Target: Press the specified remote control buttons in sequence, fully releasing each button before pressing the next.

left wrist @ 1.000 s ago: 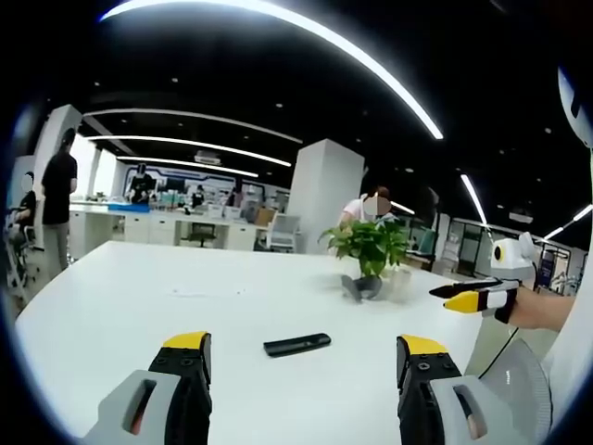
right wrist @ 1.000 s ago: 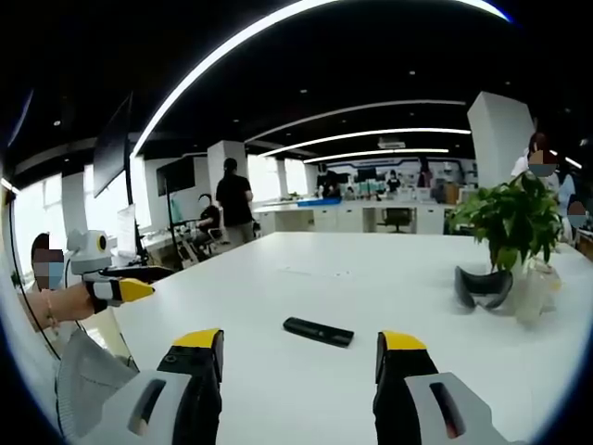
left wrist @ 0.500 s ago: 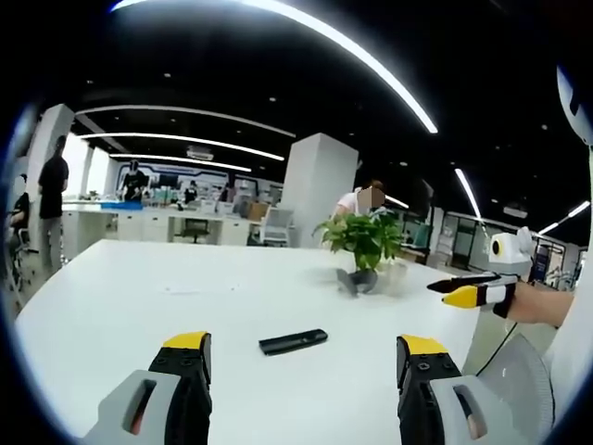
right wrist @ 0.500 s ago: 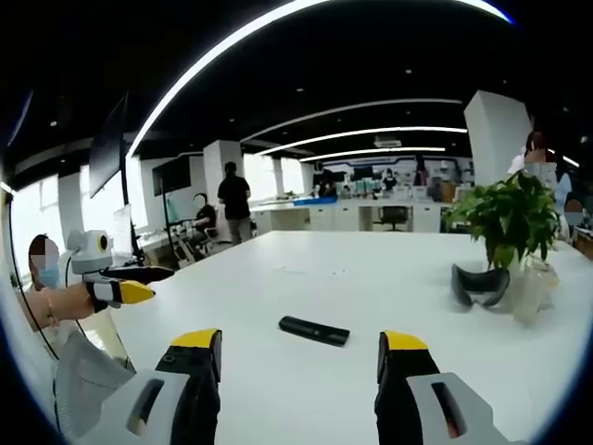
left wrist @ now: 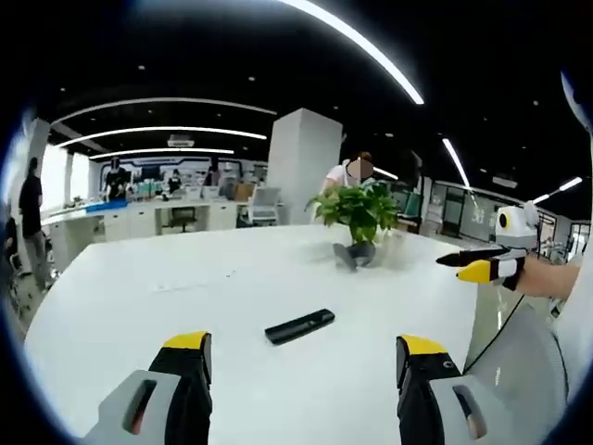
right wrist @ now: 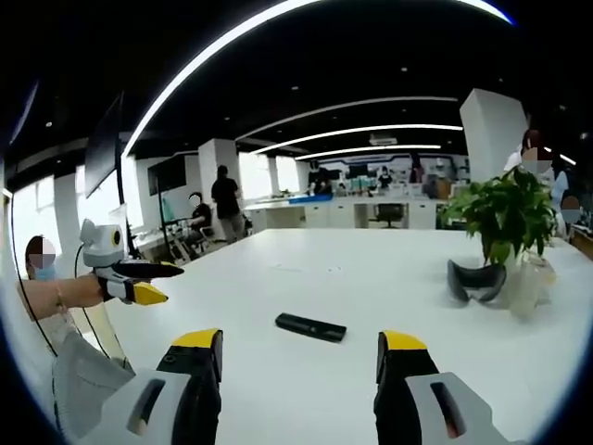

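A slim black remote control (left wrist: 299, 326) lies flat on the white table (left wrist: 139, 306), ahead of both grippers and touched by neither. My left gripper (left wrist: 304, 357) is open, its yellow-tipped jaws wide apart and empty, short of the remote. In the right gripper view the same remote (right wrist: 310, 326) lies just beyond my right gripper (right wrist: 298, 357), which is also open and empty. The right gripper (left wrist: 474, 265) also appears at the right of the left gripper view, held by a hand over the table edge. The left gripper (right wrist: 144, 282) appears at the left of the right gripper view.
A potted green plant (right wrist: 500, 211) stands at the far right of the table (right wrist: 371, 269), with a dark curved headset (right wrist: 477, 281) and a clear container (right wrist: 526, 287) beside it. The same plant (left wrist: 357, 211) is behind the remote. People and desks fill the office behind.
The left gripper's view has swung a little, so the plant and remote sit slightly differently in it. The remote has not moved on the table. Both grippers stay open.
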The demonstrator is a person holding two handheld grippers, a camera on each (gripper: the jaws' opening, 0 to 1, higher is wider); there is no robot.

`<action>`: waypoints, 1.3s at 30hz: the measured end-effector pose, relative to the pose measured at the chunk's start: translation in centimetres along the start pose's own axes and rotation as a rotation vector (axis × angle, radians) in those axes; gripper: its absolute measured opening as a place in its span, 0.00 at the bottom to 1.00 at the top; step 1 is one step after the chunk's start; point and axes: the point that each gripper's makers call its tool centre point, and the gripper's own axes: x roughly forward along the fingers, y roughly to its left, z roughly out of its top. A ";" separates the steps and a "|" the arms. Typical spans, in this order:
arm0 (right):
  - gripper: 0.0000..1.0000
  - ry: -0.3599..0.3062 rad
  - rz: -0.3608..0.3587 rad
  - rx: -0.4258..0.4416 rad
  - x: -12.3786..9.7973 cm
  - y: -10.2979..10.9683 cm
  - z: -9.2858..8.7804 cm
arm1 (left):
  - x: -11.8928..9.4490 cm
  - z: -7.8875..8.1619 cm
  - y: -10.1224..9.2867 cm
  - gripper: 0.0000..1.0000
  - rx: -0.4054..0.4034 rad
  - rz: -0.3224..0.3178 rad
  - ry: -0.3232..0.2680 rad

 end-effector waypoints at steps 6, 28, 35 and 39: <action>0.65 0.005 -0.001 0.003 0.1 0.4 -0.2 | 1.4 -1.0 1.0 0.83 0.009 -0.045 0.054; 0.61 0.059 -0.004 0.024 -0.2 0.9 -2.2 | 9.7 -3.7 0.8 0.84 0.010 -0.225 0.257; 0.58 0.084 -0.011 0.017 -0.5 0.3 -2.8 | 12.2 -4.9 1.0 0.83 0.009 -0.272 0.330; 0.57 0.094 -0.022 0.020 -0.6 0.1 -3.0 | 13.1 -5.9 1.1 0.83 0.047 -0.291 0.384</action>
